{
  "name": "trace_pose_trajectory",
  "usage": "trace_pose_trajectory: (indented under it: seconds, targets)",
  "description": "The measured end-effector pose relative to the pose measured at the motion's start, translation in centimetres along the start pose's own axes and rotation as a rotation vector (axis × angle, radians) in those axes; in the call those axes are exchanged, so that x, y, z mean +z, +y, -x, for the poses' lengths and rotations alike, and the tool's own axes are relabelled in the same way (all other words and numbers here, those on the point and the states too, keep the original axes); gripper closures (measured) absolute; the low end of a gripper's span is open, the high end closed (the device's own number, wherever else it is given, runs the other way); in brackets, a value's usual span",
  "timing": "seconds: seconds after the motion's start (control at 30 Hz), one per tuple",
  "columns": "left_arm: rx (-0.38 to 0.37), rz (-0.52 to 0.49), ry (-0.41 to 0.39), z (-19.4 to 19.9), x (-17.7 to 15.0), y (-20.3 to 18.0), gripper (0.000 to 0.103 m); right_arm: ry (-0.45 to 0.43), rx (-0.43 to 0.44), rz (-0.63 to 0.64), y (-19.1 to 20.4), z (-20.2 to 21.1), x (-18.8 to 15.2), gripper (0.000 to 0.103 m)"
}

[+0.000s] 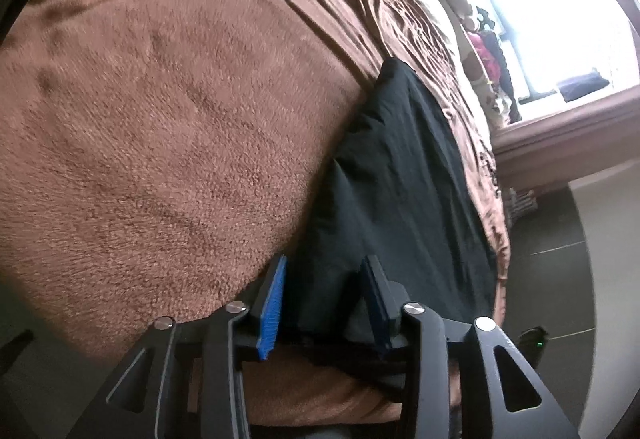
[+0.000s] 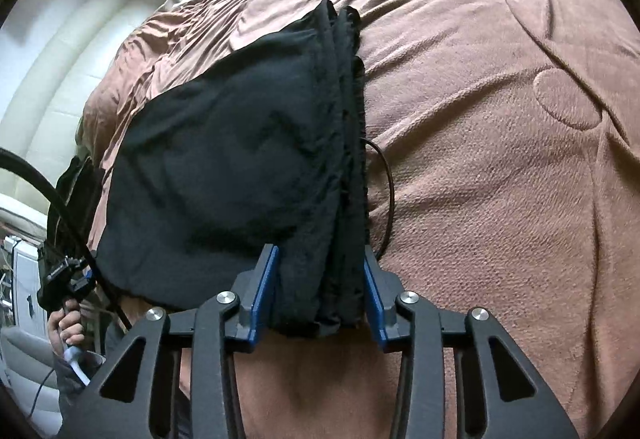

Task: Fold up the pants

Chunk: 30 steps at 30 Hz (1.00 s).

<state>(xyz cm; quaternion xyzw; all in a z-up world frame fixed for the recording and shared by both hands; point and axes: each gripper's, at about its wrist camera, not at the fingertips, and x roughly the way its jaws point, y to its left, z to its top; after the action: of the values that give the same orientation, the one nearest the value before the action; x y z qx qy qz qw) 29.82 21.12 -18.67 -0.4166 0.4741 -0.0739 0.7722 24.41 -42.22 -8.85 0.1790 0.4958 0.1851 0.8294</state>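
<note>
Right wrist: folded pants (image 2: 224, 167) stretch away lengthwise, jaws clamping near end; left's released.

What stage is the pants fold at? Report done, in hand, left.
Done: the black pants lie folded into a layered stack on the brown blanket. In hand: the right gripper straddles the thick edge; the left gripper straddles an edge. Left: possibly another fold.

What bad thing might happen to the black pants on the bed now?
The right gripper squeezes a thick stack of layers on the pants; some might slip out and undo the fold. A thin cord beside that edge may snag. The pants lie near the edge of the brown blanket, so they might slide off.
</note>
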Motion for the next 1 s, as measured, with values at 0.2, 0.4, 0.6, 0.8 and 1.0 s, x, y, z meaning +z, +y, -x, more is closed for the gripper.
trace_pose_trajectory:
  seconds: [0.2, 0.4, 0.6, 0.8, 1.0]
  targets:
    - [-0.038, 0.038, 0.015, -0.3, 0.3, 0.1, 0.057, -0.007, 0.007, -0.001, 0.4, -0.5, -0.6, 0.066]
    - [-0.079, 0.044, 0.041, 0.0, -1.0, 0.2, 0.057, -0.018, 0.014, 0.001, 0.2, -0.5, -0.7, 0.066]
    - [-0.088, 0.032, 0.034, -0.7, -0.5, 0.0, 0.057, -0.011, 0.012, 0.002, 0.2, -0.6, -0.6, 0.066]
    - [-0.065, 0.008, 0.032, -1.1, -0.4, -0.6, 0.057, -0.016, 0.001, 0.000, 0.4, -0.6, -0.6, 0.066]
    - [-0.043, -0.002, 0.019, -1.2, -0.6, -0.8, 0.080, -0.016, -0.013, -0.001, 0.6, -0.7, -0.5, 0.066]
